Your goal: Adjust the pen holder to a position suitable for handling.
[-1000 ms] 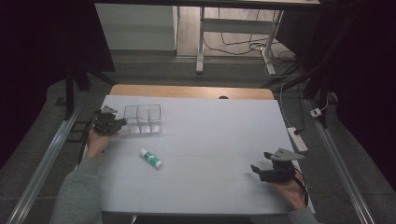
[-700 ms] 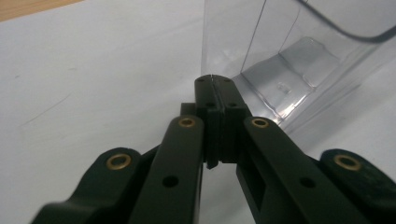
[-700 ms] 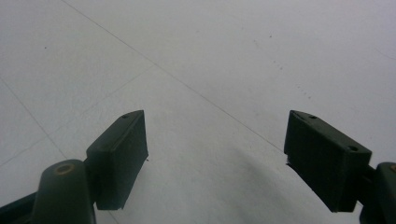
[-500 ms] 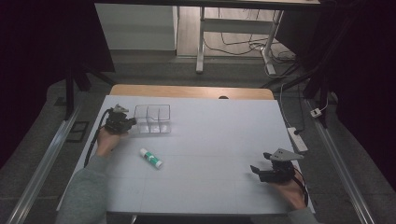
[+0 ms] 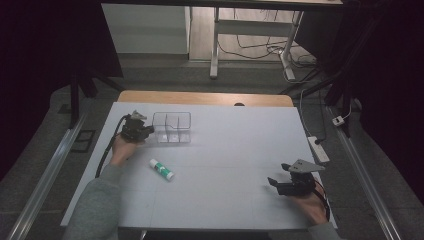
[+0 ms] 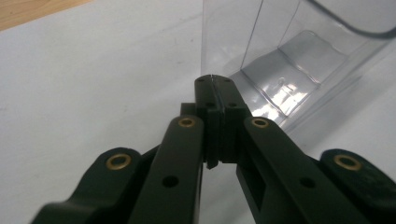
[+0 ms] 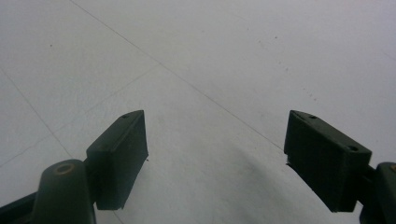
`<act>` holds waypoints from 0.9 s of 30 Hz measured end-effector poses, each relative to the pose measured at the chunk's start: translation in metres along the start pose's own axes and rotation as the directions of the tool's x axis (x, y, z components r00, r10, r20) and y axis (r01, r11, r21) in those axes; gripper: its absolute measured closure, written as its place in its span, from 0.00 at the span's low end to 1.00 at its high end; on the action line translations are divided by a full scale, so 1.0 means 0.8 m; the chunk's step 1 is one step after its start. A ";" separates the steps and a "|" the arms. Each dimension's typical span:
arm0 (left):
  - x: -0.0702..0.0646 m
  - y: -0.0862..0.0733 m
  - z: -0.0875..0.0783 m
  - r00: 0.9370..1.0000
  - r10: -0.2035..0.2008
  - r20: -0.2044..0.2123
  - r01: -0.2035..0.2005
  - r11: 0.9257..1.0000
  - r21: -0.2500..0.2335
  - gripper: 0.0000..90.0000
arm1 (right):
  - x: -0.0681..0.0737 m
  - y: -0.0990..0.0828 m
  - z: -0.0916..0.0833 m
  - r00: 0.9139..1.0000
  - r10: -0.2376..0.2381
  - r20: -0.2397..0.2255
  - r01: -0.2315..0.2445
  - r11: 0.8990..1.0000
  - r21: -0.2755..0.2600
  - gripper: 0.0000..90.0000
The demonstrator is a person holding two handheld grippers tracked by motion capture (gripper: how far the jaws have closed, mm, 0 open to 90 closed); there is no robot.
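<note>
The clear organizer (image 5: 172, 127) is met edge-on by the left gripper (image 6: 213, 79), jaws closed and empty, while the glue stick (image 5: 162, 169) (still loose on the surface) is left unpicked behind them, the right gripper (image 7: 215, 158) held wide open.

In the left gripper view the clear divided organizer (image 6: 299, 60) runs off the top and right edges; whether the left tool (image 6: 212, 80) touches its wall is unclear. The glue stick's (image 5: 162, 169) label is too small to read
</note>
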State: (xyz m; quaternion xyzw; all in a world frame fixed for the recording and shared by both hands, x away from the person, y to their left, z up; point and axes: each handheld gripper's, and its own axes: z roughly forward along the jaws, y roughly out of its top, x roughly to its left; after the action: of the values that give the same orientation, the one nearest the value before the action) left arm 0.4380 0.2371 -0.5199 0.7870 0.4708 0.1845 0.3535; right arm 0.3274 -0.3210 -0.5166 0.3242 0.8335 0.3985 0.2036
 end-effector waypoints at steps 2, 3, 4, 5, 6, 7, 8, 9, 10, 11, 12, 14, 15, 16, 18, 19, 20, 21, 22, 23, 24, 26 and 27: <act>-0.002 0.003 0.001 1.000 0.004 0.003 -0.004 1.000 -0.001 0.99 | 0.000 0.000 0.001 1.000 -0.001 -0.002 0.001 1.000 0.003 0.23; -0.004 0.004 0.002 1.000 0.008 0.005 -0.008 1.000 -0.001 0.99 | 0.000 0.000 0.001 1.000 -0.001 -0.002 0.001 1.000 0.003 0.23; -0.005 0.006 0.003 1.000 0.011 0.007 -0.011 1.000 -0.001 0.99 | 0.001 0.000 0.001 1.000 -0.002 -0.001 0.002 1.000 0.004 0.23; -0.006 0.007 0.004 1.000 0.011 0.011 -0.011 1.000 -0.003 0.99 | 0.001 0.000 0.001 1.000 -0.003 -0.004 0.003 1.000 0.002 0.23; -0.008 0.009 0.005 1.000 0.017 0.013 -0.017 1.000 -0.002 0.99 | 0.001 0.000 0.001 1.000 -0.003 -0.004 0.003 1.000 0.002 0.23; -0.010 0.010 0.007 1.000 0.018 0.014 -0.018 1.000 -0.002 0.99 | 0.001 0.000 0.001 1.000 -0.004 -0.004 0.004 1.000 0.003 0.23; -0.012 0.011 0.008 1.000 0.022 0.017 -0.022 1.000 -0.001 0.99 | 0.001 0.000 0.001 1.000 -0.003 -0.004 0.003 1.000 0.004 0.23; -0.014 0.013 0.009 1.000 0.024 0.018 -0.024 1.000 -0.001 0.99 | 0.001 0.000 0.001 1.000 -0.004 -0.003 0.004 1.000 0.007 0.23; -0.016 0.014 0.010 0.999 0.027 0.021 -0.027 1.000 -0.002 0.99 | 0.001 0.000 0.001 1.000 -0.002 -0.003 0.002 1.000 0.007 0.23; -0.019 0.015 0.012 0.999 0.032 0.024 -0.032 0.999 -0.001 0.99 | 0.000 0.000 0.001 1.000 0.002 -0.007 -0.002 1.000 0.004 0.23; -0.021 0.016 0.012 0.999 0.038 0.029 -0.038 0.999 0.000 0.99 | 0.000 0.000 0.002 1.000 0.004 -0.008 -0.004 1.000 0.005 0.23; -0.026 0.020 0.014 0.998 0.045 0.037 -0.045 0.999 -0.002 0.99 | 0.000 0.000 0.002 1.000 0.001 -0.005 -0.001 1.000 0.010 0.23; -0.029 0.021 0.015 0.998 0.052 0.040 -0.052 0.999 -0.001 0.99 | 0.001 0.000 0.002 1.000 -0.002 -0.001 0.002 1.000 0.014 0.23; -0.031 0.023 0.017 0.998 0.055 0.043 -0.055 0.998 0.000 0.99 | 0.001 0.000 0.002 1.000 -0.002 -0.001 0.002 1.000 0.015 0.23; -0.035 0.026 0.020 0.997 0.061 0.050 -0.061 0.998 0.001 0.99 | 0.001 0.000 0.002 1.000 -0.002 -0.003 0.002 1.000 0.015 0.23; -0.038 0.028 0.021 0.997 0.063 0.052 -0.063 0.998 0.002 0.99 | 0.001 0.000 0.002 1.000 0.002 -0.010 -0.002 1.000 0.008 0.24; -0.039 0.029 0.023 0.996 0.066 0.054 -0.066 0.998 0.001 0.99 | 0.001 0.000 0.002 1.000 0.002 -0.010 -0.002 1.000 0.008 0.24; -0.041 0.030 0.024 0.996 0.068 0.056 -0.068 0.998 0.001 0.99 | 0.000 0.000 0.001 1.000 0.003 -0.010 -0.003 1.000 0.007 0.24; -0.044 0.031 0.025 0.996 0.068 0.056 -0.068 0.998 -0.001 0.99 | 0.000 0.000 0.001 1.000 0.003 -0.009 -0.003 1.000 0.008 0.24; -0.046 0.032 0.027 0.996 0.072 0.057 -0.072 0.997 -0.001 0.99 | 0.000 0.000 0.001 1.000 0.002 -0.008 -0.002 1.000 0.008 0.24; -0.047 0.033 0.028 0.995 0.075 0.059 -0.075 0.997 -0.003 0.99 | 0.000 0.000 0.001 1.000 0.001 -0.008 -0.001 1.000 0.009 0.24; -0.050 0.034 0.030 0.995 0.082 0.064 -0.082 0.997 0.000 0.99 | 0.000 0.000 0.002 1.000 0.000 -0.008 0.000 1.000 0.010 0.24; -0.051 0.035 0.031 0.994 0.082 0.066 -0.083 0.997 0.003 0.99 | 0.000 0.000 0.001 1.000 -0.002 -0.006 0.002 1.000 0.016 0.24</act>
State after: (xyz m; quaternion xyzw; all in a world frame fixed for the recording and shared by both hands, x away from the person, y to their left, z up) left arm 0.4504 0.1833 -0.5148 0.8124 0.4265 0.1716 0.3588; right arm 0.3280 -0.3204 -0.5174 0.3237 0.8375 0.3927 0.1990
